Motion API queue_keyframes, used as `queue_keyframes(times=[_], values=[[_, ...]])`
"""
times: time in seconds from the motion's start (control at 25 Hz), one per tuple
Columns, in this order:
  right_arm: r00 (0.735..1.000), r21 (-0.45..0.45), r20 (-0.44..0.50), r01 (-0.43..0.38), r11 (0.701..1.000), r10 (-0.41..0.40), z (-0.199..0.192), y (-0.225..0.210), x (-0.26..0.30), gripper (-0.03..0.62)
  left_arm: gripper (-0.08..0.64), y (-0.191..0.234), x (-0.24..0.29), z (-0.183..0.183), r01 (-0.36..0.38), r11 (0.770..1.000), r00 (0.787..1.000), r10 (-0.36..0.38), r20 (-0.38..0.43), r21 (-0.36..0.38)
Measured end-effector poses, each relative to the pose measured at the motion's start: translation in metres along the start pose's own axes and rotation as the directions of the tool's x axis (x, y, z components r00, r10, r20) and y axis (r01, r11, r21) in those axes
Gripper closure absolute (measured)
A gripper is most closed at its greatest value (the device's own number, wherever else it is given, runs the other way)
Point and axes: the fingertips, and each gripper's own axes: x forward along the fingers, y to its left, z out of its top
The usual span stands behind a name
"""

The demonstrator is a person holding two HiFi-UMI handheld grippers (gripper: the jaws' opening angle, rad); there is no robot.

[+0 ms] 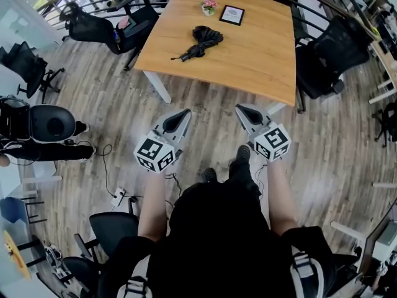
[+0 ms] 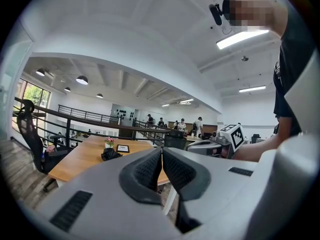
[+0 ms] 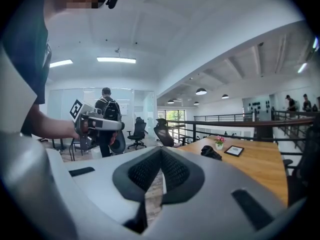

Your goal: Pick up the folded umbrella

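A folded black umbrella (image 1: pixel 201 42) lies in the middle of a wooden table (image 1: pixel 260 61), its handle end toward the table's front left. It shows small and far off in the left gripper view (image 2: pixel 110 154) and in the right gripper view (image 3: pixel 210 152). My left gripper (image 1: pixel 185 112) and right gripper (image 1: pixel 239 108) hang side by side over the wood floor, short of the table's near edge and well apart from the umbrella. Both are shut with nothing between the pads (image 2: pixel 150 169) (image 3: pixel 172 171).
A small flower pot (image 1: pixel 209 6) and a framed picture (image 1: pixel 232 15) stand at the table's far side. Black office chairs flank the table on the right (image 1: pixel 335 54) and the left (image 1: pixel 118 27). A railing runs behind it. Cables and a power strip (image 1: pixel 118 197) lie on the floor at left.
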Motion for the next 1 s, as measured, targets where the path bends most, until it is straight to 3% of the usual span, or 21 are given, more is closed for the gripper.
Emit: queue_keyframes(times=[0.28, 0.52, 0.8, 0.88, 1.0], values=[[1.000, -0.008, -0.005, -0.022, 1.000, 0.022, -0.002, 0.008, 0.004, 0.575, 0.534, 0.000, -0.004, -0.006, 0.019, 1.000, 1.000, -0.019, 0.001, -0.009], [0.999, -0.015, -0.010, -0.043, 0.999, 0.043, -0.002, 0.013, 0.006, 0.505, 0.528, -0.008, -0.001, -0.005, 0.061, 0.998, 0.998, -0.061, -0.003, 0.008], [0.999, -0.025, -0.009, -0.042, 0.999, 0.042, -0.006, 0.015, 0.007, 0.387, 0.398, -0.011, 0.002, -0.009, 0.082, 0.996, 0.997, -0.082, -0.014, 0.017], [0.999, -0.026, -0.006, -0.042, 0.999, 0.042, -0.006, 0.015, 0.008, 0.371, 0.350, -0.010, 0.002, -0.010, 0.077, 0.997, 0.997, -0.077, -0.017, 0.020], [0.999, -0.024, -0.005, -0.039, 0.999, 0.039, -0.006, 0.015, 0.008, 0.364, 0.341, -0.009, 0.000, -0.010, 0.073, 0.997, 0.997, -0.072, -0.018, 0.020]])
